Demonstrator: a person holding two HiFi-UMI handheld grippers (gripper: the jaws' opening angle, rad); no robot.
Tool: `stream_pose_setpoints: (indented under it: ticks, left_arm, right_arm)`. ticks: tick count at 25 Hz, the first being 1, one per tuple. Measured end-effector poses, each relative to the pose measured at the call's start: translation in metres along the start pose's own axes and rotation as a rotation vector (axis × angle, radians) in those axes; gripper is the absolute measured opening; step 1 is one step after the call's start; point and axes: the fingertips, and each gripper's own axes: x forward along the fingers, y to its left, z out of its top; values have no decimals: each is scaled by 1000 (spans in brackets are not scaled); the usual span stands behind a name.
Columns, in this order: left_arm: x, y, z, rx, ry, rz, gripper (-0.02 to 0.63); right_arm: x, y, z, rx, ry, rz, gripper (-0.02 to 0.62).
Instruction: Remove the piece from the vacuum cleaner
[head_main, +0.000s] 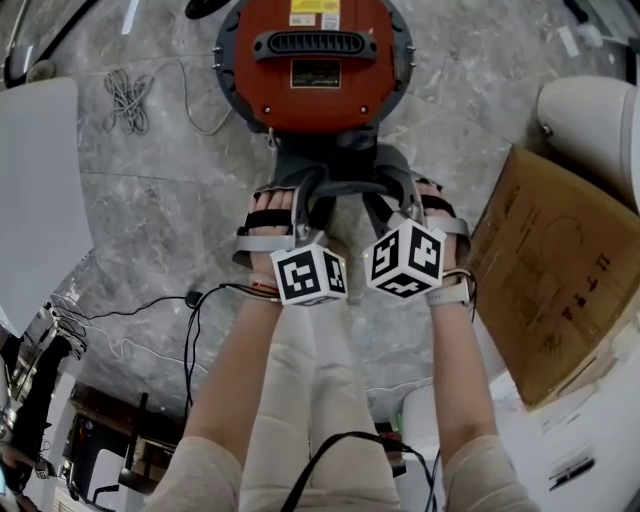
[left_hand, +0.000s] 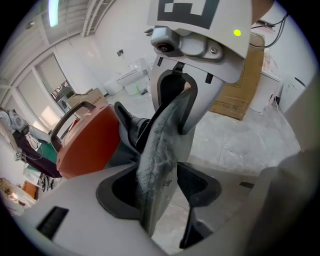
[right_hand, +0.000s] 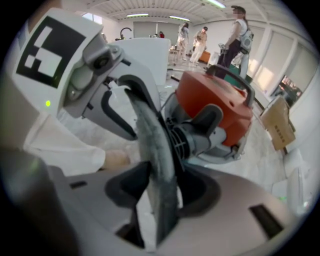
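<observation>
Nearest in the head view are the person's legs (head_main: 300, 400) at 6 o'clock, w/ both forearms (head_main: 455, 370) going forward over them. At the end of each forearm sits a marker cube (head_main: 310, 273). The L gripper (head_main: 308, 200) is just left of centre and the R gripper (head_main: 395, 198) just right of it, the two close side by side. Both point to 12 o'clock and both hold the same thing: the piece (head_main: 345, 162), a flat grey part w/ a dusty surface.

In the left gripper view the piece (left_hand: 160, 160) stands on edge between the jaws, which are narrow and pressed on it; the R gripper grips its far end from the opp. side. The right gripper view shows the same - jaws narrow, closed on the piece (right_hand: 159, 160).

The piece is right at the 6 o'clock side of the vacuum (head_main: 315, 60), against its grey port (right_hand: 195, 135). If it sits in the port or is free, I cannot tell. The vacuum is a round orange body on a grey stone floor (head_main: 150, 210).

Farther out are a cable (head_main: 127, 98) at 11 o'clock and a cardboard box (head_main: 555, 270) at 3 o'clock. People (right_hand: 235, 30) stand far behind.
</observation>
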Motion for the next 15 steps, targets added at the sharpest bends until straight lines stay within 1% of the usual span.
stream_pose_setpoints:
  ticks: [6, 9, 12, 13, 15]
  left_arm:
    - [2, -4, -3, -17, 4, -13, 236]
    - [1, -3, -5, -16, 9, -13, 236]
    - [1, -4, -6, -26, 14, -29, 232]
    - [1, -3, -5, -28, 13, -29, 223]
    - [-1, 0, -3, -28, 13, -14, 159]
  right_arm:
    - [0, -1, -2, -28, 14, -33, 156]
    - [-1, 0, -1, -31, 13, -38, 141]
    - [-2, 2, -1, -45, 13, -42, 125]
    - [-3, 2, -1, -51, 13, -46, 114]
    - [-4, 3, -3, -57, 12, -55, 97]
